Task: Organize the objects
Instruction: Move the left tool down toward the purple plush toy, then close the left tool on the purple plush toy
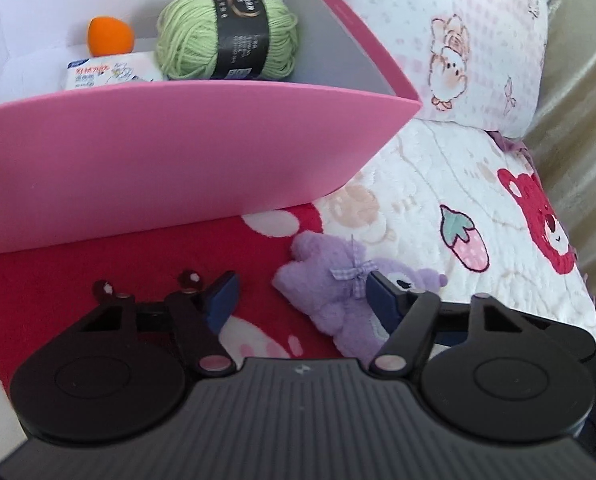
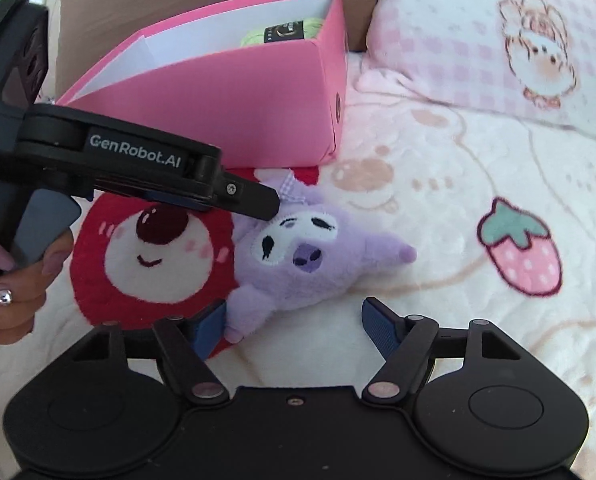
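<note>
Bedding printed with bears and strawberries carries our pink box, already holding green yarn, an orange ball and a tissue pack. We judge only the purple plush toy remains. It lies at 12 o'clock between our right gripper fingers, released wide; our left gripper, also spread, reaches its bow.

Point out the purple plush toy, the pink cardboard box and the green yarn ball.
Purple plush toy (image 2: pixel 298 268): right wrist view, its face.
Pink cardboard box (image 1: pixel 169 160): left wrist view, front wall.
Green yarn ball (image 1: pixel 185 48): left wrist view, left yarn windings.
</note>
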Tool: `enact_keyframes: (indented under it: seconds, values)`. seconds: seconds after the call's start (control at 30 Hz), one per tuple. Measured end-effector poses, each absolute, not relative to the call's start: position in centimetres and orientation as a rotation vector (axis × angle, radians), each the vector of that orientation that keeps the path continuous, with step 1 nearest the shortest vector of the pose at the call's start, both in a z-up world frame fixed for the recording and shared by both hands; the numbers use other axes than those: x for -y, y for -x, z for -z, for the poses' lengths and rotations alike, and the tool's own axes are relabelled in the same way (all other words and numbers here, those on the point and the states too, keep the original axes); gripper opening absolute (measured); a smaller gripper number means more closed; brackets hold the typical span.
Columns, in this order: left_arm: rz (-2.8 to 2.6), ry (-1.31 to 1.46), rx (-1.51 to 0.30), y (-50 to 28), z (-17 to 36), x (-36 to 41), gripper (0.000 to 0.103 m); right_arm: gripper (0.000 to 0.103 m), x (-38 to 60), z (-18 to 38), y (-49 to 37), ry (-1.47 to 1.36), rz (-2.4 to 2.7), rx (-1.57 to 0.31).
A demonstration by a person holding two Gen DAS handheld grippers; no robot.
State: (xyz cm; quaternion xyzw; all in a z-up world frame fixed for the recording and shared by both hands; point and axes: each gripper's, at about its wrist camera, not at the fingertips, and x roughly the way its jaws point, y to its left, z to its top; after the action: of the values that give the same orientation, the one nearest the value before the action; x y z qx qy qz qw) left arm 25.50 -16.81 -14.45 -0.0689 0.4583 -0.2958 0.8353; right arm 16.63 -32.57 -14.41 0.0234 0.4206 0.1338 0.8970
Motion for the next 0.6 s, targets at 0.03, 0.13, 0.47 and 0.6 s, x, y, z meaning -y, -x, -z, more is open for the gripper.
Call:
enact_keyframes:
  seconds: [0.03,0.13,0.47,0.6]
  values:
    - [0.635,0.154,-0.968,-25.5,14.5,16.9,0.057,0.075,32.6,14.4,-16.5,-0.041,-0.288,-0.861]
    - [0.676,0.188,-0.954,-25.5,14.6,17.0,0.049,0.060,32.4,14.3,-16.6,-0.032,-0.326,-0.867]
    - [0.642,0.122,-0.919,-24.9,13.6,18.5,0.047,0.049,34.6,14.7,-16.1,-0.049,-0.307,-0.861]
    - [0.656,0.192,-0.959,-25.1,14.0,18.4,0.047,0.049,34.9,14.4,-16.4,-0.024,-0.261,-0.843]
